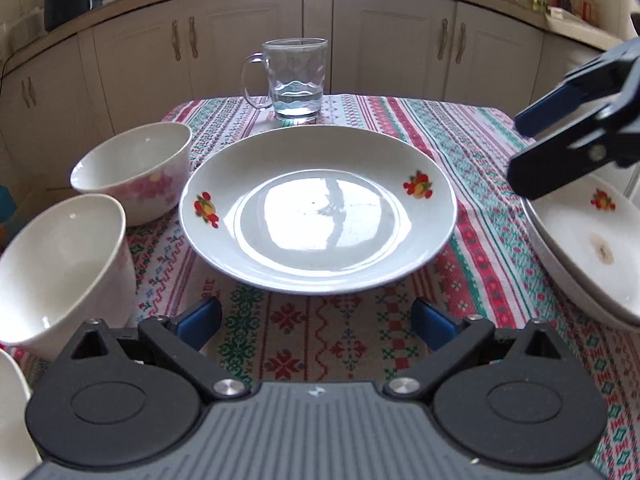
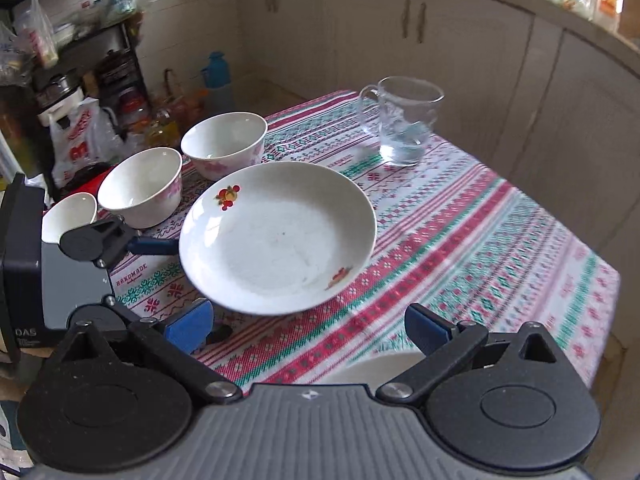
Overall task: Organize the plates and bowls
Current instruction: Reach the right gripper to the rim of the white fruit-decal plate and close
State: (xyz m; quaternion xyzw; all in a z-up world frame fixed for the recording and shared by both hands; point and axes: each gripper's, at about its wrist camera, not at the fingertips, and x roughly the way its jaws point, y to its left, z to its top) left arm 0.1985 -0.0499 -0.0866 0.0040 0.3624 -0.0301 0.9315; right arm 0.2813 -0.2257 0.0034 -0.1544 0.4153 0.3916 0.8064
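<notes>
A white plate with fruit prints (image 1: 318,210) (image 2: 276,236) lies in the middle of the patterned tablecloth (image 1: 472,152). A second plate, stained, (image 1: 592,240) lies at the right. Two white bowls with pink flowers (image 1: 136,172) (image 1: 60,268) stand at the left; they also show in the right wrist view (image 2: 224,142) (image 2: 140,186), with a third bowl (image 2: 70,214) beside them. My left gripper (image 1: 316,322) is open just before the middle plate's near rim. My right gripper (image 2: 310,326) is open, above the table near the second plate; its fingers (image 1: 560,144) show at the right.
A glass mug with some water (image 1: 296,80) (image 2: 404,120) stands at the table's far side. Kitchen cabinets (image 1: 360,40) run behind the table. A cluttered shelf with bags and pots (image 2: 80,80) stands beyond the table's left edge.
</notes>
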